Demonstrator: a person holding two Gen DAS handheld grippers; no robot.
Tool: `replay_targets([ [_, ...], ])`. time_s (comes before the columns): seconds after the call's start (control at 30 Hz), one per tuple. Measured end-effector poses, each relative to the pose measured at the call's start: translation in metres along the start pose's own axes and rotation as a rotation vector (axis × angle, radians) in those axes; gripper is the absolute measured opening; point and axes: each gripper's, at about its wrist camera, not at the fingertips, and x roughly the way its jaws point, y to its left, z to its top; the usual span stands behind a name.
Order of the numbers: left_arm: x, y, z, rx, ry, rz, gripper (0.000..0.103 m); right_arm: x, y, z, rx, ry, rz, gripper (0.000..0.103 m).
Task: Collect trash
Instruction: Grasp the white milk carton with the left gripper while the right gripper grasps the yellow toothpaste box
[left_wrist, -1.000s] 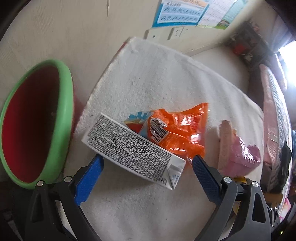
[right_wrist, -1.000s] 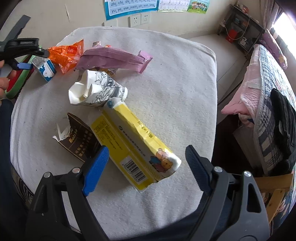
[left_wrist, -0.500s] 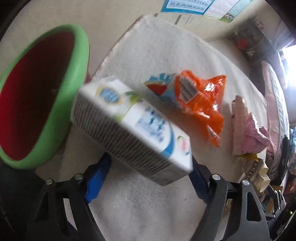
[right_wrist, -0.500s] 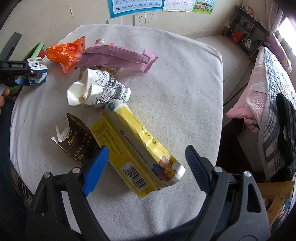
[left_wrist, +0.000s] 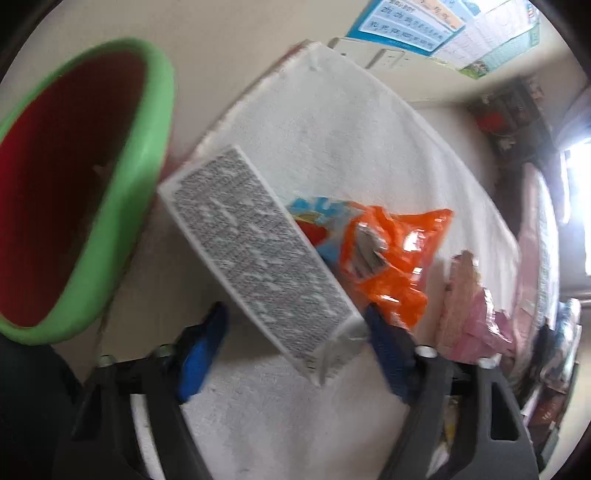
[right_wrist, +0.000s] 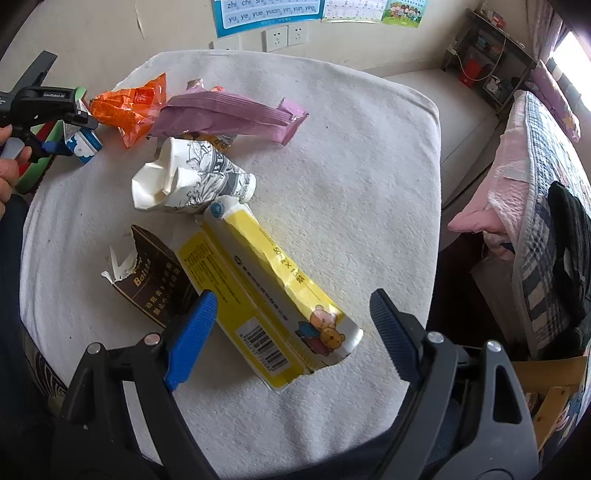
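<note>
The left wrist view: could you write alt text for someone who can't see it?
A small white carton printed with dense text sits between the blue fingers of the left gripper, whose jaws have just been closing on it. A red bin with a green rim stands to the left; orange and pink wrappers lie behind on the white cloth.

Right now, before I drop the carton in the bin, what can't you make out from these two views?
- Grip on the milk carton: left wrist view is motion-blurred; the left hand-held gripper has just been closing with the carton between its pads, contact unclear.
- Bin: bottom cut off by the frame edge; contents unseen.
- Orange wrapper: partly behind the carton.
- Brown packet: right wrist view, corner hidden by the right hand-held gripper.
</note>
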Motion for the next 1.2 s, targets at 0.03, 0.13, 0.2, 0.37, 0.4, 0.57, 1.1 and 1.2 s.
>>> replay_targets([
  [0.03, 0.000, -0.005, -0.002, 0.013, -0.005, 0.008, 0.059, 0.001, -0.001, -0.001, 0.002, 0.002, 0.002, 0.083],
  [0.13, -0.002, -0.011, 0.000, 0.032, -0.011, 0.015, 0.055, 0.002, -0.001, -0.001, 0.001, 0.005, 0.005, 0.083],
  [0.2, -0.002, -0.011, 0.001, 0.033, -0.013, 0.009, 0.054, 0.002, -0.001, -0.001, 0.002, 0.004, 0.010, 0.083],
  [0.37, -0.014, -0.014, -0.015, 0.106, -0.012, 0.009, 0.045, 0.001, 0.001, -0.001, 0.001, 0.000, 0.011, 0.083],
  [0.4, -0.014, -0.013, -0.016, 0.118, -0.011, 0.014, 0.045, 0.000, 0.001, -0.001, 0.003, -0.001, 0.011, 0.083],
  [0.57, -0.020, -0.008, -0.037, 0.197, 0.006, 0.051, 0.045, 0.000, 0.000, -0.002, 0.003, 0.000, 0.013, 0.083],
  [1.1, -0.004, -0.017, -0.022, 0.258, 0.015, 0.153, 0.051, 0.002, -0.002, 0.002, -0.009, 0.009, 0.005, 0.083],
  [1.2, -0.002, -0.014, -0.022, 0.260, 0.022, 0.131, 0.049, 0.005, -0.003, 0.005, -0.013, 0.014, 0.026, 0.083],
])
